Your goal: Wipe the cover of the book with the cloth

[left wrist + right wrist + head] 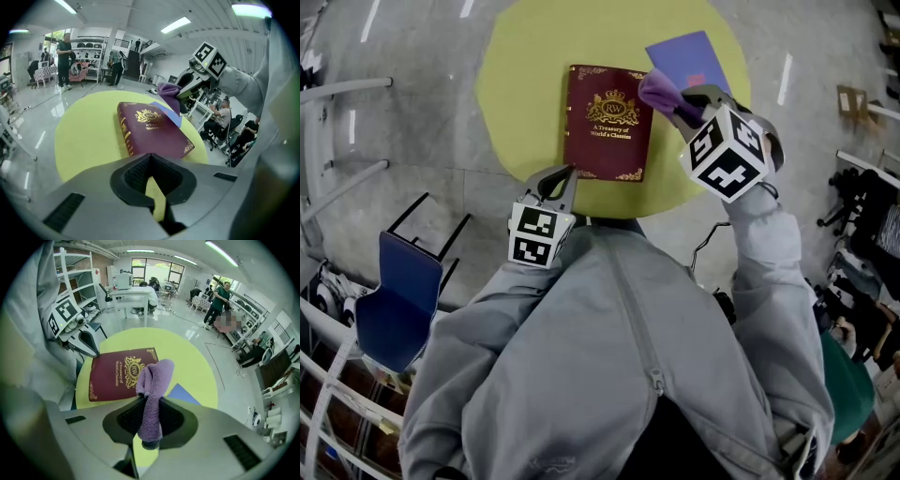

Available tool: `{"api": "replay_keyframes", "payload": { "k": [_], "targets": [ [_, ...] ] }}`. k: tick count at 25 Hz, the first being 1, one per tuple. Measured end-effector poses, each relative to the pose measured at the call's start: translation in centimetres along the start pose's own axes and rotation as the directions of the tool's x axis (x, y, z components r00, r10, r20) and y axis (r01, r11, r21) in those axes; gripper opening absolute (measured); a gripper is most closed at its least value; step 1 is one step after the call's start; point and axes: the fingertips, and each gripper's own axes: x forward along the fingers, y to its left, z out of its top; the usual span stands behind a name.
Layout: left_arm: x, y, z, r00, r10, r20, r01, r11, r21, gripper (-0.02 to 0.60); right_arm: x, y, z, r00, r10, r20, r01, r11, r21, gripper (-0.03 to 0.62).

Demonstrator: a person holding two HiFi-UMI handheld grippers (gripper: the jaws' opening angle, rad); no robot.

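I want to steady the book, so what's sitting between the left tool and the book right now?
Nothing stands there. The left gripper view shows only a bare strip of the yellow table between the left tool and the book.

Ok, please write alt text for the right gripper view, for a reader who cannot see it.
The right gripper holds a purple cloth pinched between its jaws, near a dark red book lying closed on a round yellow-green table. The left gripper is close to the book's corner.

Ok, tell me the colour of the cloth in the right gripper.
Purple; the cloth shows best in the right gripper view.
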Motion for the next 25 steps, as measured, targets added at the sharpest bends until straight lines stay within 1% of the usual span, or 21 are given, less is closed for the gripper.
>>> {"api": "replay_keyframes", "payload": {
  "k": [4, 9, 13, 17, 25],
  "targets": [
    [-0.1, 0.0, 0.0, 1.0, -0.002, 0.0, 0.002, 1.0, -0.001, 0.018, -0.6, 1.4, 3.1, 0.998, 0.02, 0.064, -0.018, 0.999, -0.031, 0.084],
    [-0.2, -0.3, 0.1, 1.0, -0.003, 0.002, 0.003, 1.0, -0.006, 0.018, -0.5, 3.1, 5.9, 0.993, 0.055, 0.106, -0.046, 0.996, -0.081, 0.084],
    [-0.2, -0.4, -0.6, 1.0, 0.002, -0.005, -0.002, 1.0, -0.009, 0.018, -0.3, 4.2, 7.8, 0.988, 0.075, 0.135, -0.06, 0.992, -0.115, 0.084],
    [-0.3, 0.0, -0.4, 1.0, 0.014, 0.017, -0.014, 1.0, -0.004, 0.018, 0.1, 5.3, 10.2, 0.982, 0.099, 0.16, -0.074, 0.986, -0.152, 0.084],
    [-0.2, 0.2, -0.5, 1.0, 0.018, 0.024, -0.017, 1.0, -0.009, 0.018, 1.1, 7.2, 13.4, 0.972, 0.148, 0.181, -0.107, 0.97, -0.22, 0.084]
  ]
}}
